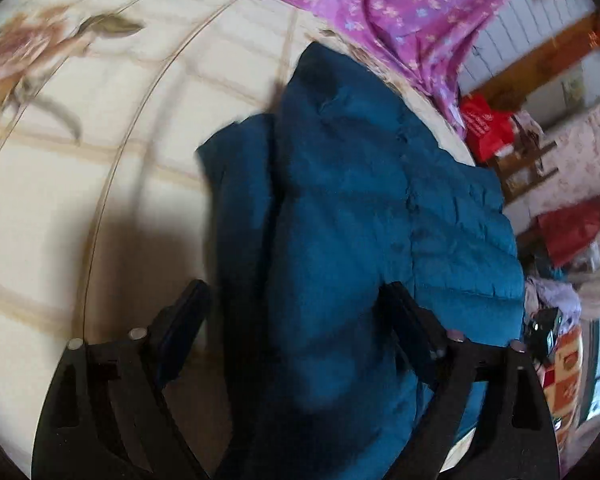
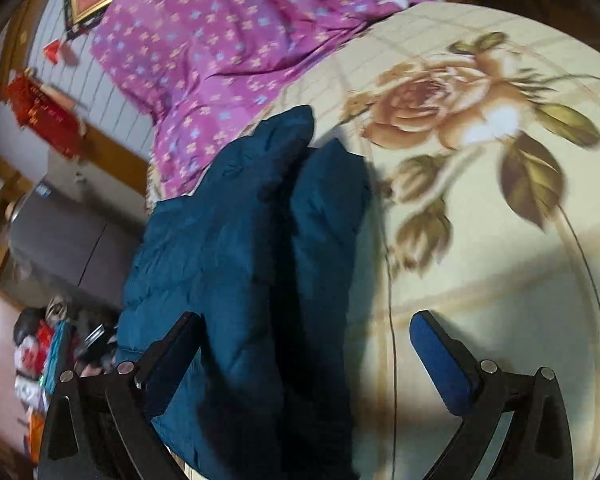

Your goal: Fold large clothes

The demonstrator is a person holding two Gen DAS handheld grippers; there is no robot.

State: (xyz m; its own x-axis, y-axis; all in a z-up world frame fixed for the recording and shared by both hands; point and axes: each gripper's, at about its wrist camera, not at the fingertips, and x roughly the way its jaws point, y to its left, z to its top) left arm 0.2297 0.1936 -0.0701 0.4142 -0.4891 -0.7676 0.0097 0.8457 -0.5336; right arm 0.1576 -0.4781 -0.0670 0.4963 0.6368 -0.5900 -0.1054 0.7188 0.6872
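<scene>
The teal padded jacket (image 1: 340, 208) lies on the bed, on the cream sheet with the big rose print (image 2: 480, 264), close to the bed's edge where the cluttered floor shows beyond it. It looks part-folded already: a long sleeve or side panel is doubled onto the body, so the thing sits as a narrow, thick bundle, not spread flat. A purple flowered quilt (image 2: 204, 48) is heaped at the far end of the bed, near the jacket's top, apparently pushed back to leave room for folding.

The left gripper (image 1: 296, 304) hangs over the bundle's near end with its jaws spread wide and fabric between them, not pinched. The right gripper (image 2: 308, 332) is spread just as wide, one finger over the jacket and the other over bare sheet, so it straddles the garment's edge. I'd guess both are held open like that to come down on the near hem and carry it toward the collar. Padding this bulky will likely spring back unless a good thick bite is taken
</scene>
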